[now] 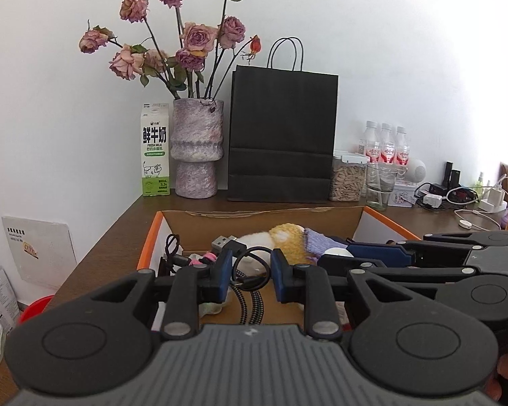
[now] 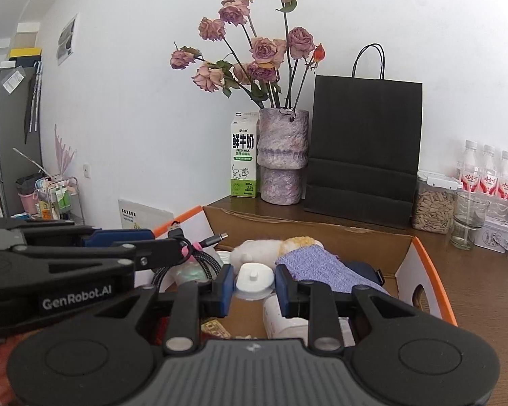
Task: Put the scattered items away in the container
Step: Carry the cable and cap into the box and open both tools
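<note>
An open cardboard box point(image 1: 264, 226) with orange-edged flaps sits on the brown table and also shows in the right wrist view point(image 2: 321, 237). In it lie braided cables point(image 1: 250, 291), a yellow-and-white plush toy point(image 1: 284, 237), a purple knitted sock point(image 2: 318, 267), a white round lid point(image 2: 254, 279) and a white cup point(image 2: 281, 318). My left gripper point(image 1: 250, 274) is open over the cables and holds nothing. My right gripper point(image 2: 254, 287) is open over the white lid, empty. Each gripper shows in the other's view, close beside it.
At the back stand a milk carton point(image 1: 155, 150), a vase of dried roses point(image 1: 196, 149), a black paper bag point(image 1: 282, 135), a jar of seeds point(image 1: 347, 177), a glass point(image 1: 379, 186) and three bottles point(image 1: 386, 143). Chargers and cables point(image 1: 457, 196) lie at the right.
</note>
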Demonstrator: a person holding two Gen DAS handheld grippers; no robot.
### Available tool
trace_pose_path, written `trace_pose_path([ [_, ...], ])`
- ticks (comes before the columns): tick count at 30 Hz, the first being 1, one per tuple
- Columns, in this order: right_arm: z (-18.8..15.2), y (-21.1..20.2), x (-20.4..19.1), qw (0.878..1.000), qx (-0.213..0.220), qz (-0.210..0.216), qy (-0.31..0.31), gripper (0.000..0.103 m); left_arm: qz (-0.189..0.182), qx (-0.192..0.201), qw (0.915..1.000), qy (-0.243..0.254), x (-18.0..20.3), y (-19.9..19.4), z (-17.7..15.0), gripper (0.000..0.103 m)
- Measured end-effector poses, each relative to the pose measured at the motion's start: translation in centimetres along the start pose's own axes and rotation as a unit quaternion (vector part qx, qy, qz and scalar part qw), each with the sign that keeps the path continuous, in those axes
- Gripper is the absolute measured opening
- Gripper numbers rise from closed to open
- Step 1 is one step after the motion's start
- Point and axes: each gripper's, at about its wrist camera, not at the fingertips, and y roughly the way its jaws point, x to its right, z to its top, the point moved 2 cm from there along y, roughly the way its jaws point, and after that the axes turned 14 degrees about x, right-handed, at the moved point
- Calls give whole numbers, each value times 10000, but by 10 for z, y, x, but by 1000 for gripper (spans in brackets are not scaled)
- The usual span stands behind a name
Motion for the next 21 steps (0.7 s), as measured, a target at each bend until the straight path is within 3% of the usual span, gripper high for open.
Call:
trace_pose_path([
  [11, -23, 22, 6, 9997, -205, -25, 119, 25, 31, -238, 9994, -235, -15, 21, -23, 26],
  [14, -27, 22, 6, 9997, -208, -92, 114, 27, 92, -236, 9995, -190, -14, 20, -24, 30],
  [18, -24, 17, 11, 9994, -54, -285, 204, 36, 461, 30, 9987, -194, -19, 13, -22, 65],
  [21, -21, 8, 21, 9971, 205, -636, 354, 62, 910, 271, 9949, -353, -29, 8, -19, 102],
])
